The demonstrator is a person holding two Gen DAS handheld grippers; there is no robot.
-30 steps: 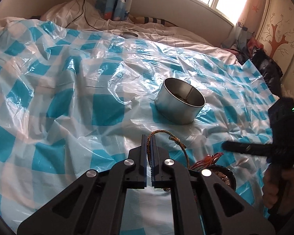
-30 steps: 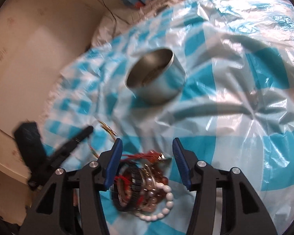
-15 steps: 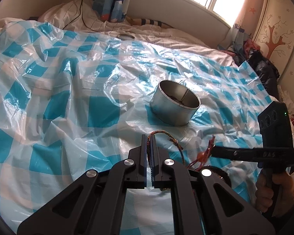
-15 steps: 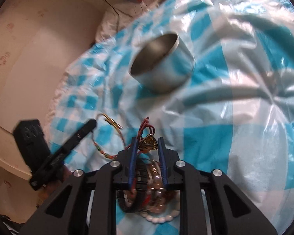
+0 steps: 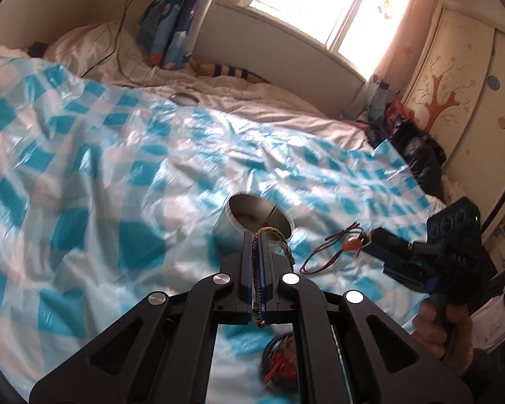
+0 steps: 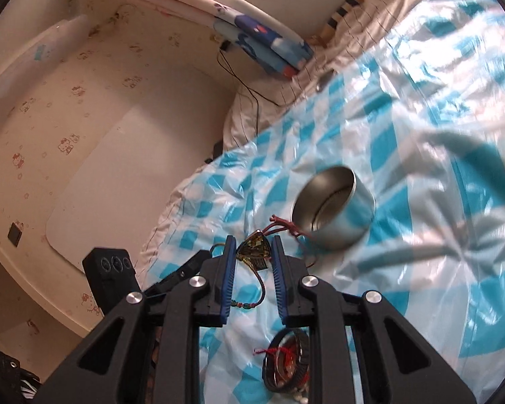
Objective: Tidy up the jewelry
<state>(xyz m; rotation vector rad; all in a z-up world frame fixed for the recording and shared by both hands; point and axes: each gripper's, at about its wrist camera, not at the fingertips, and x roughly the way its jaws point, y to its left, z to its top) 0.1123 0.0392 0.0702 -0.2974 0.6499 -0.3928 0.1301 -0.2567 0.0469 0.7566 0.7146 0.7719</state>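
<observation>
Steel tin [image 5: 252,222] sits just beyond both grippers: your left gripper [image 5: 258,252] is clamped on a braided bracelet [image 5: 272,235], your right gripper [image 6: 252,252] pinches a pendant [image 6: 254,248].

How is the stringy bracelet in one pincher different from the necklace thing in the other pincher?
The braided bracelet is a multicoloured woven cord with no charm; the pendant cord is dark red with a triangular charm. The left gripper pinches flat on thin braid; the right gripper stands wider around the charm. Both hang lifted.
</observation>
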